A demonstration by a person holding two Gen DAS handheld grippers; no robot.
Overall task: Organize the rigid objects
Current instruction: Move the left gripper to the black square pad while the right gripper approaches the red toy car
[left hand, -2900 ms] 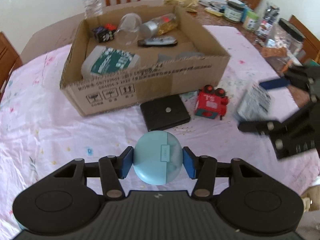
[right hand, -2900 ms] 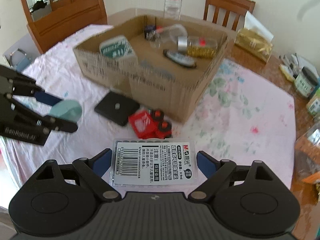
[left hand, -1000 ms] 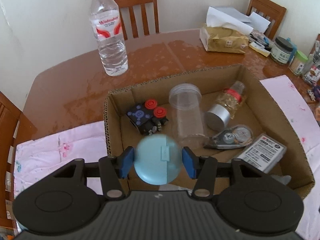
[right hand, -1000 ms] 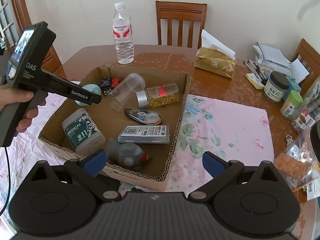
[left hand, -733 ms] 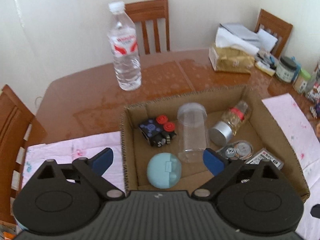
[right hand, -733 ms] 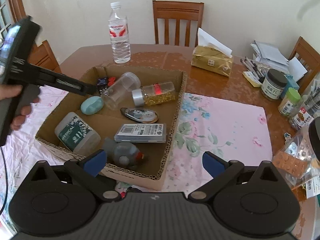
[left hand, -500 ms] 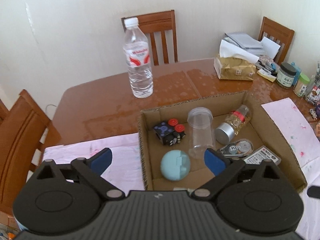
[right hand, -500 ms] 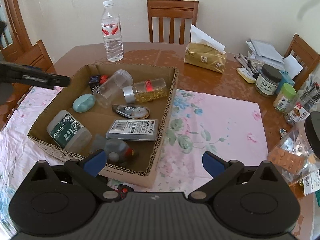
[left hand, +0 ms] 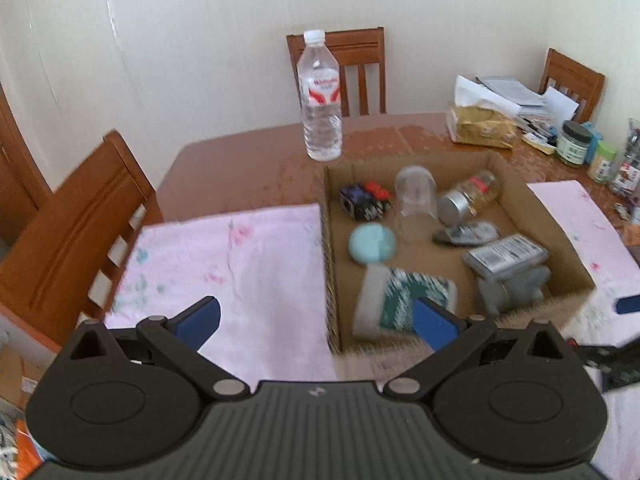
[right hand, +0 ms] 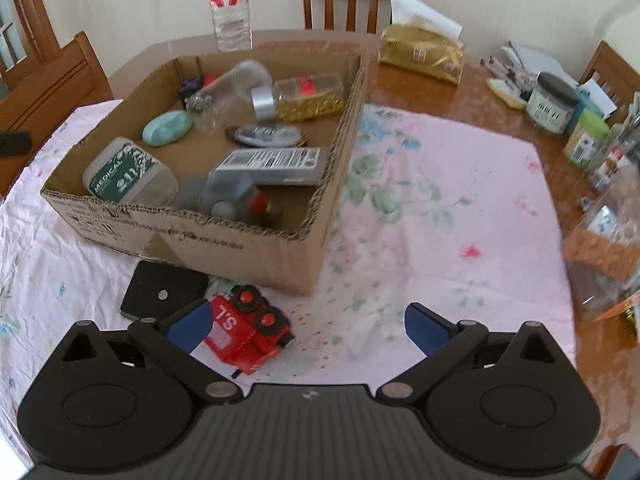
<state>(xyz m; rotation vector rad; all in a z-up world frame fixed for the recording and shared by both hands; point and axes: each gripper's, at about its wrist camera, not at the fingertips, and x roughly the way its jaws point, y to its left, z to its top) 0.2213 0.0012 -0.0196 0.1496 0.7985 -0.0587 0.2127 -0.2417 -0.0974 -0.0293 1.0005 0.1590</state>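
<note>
**Red toy train next: light, hard plastic, awkward shape**

The right gripper (right hand: 306,326) hovers low over the counter (right hand: 440,208) with its jaws spread wide and nothing between them. Just beside its left fingertip lies the red toy train (right hand: 250,330), tipped on its side on the pink floral cloth, outside the cardboard box (right hand: 240,240). Next to it, close against the box's front wall, lies a flat black square plate (right hand: 164,290).

The train looks like moulded plastic: stiff, light, unlikely to crush. Its wheels and chimney knobs stick out and would let a pad slip or roll, so the flat printed flanks of the body seem the better place to pinch, across the narrow width. The black plate sits flush on the cloth; it probably needs an edge grip, and being thin it may slide before it lifts.

The left gripper (left hand: 316,320) is held above the cloth at the box's left wall, jaws apart and empty. Inside the box lie a pale blue oval case (left hand: 372,243), a clear jar (left hand: 415,204), a medical bottle (left hand: 404,300) and a barcoded case (left hand: 506,254), among other items.
</note>
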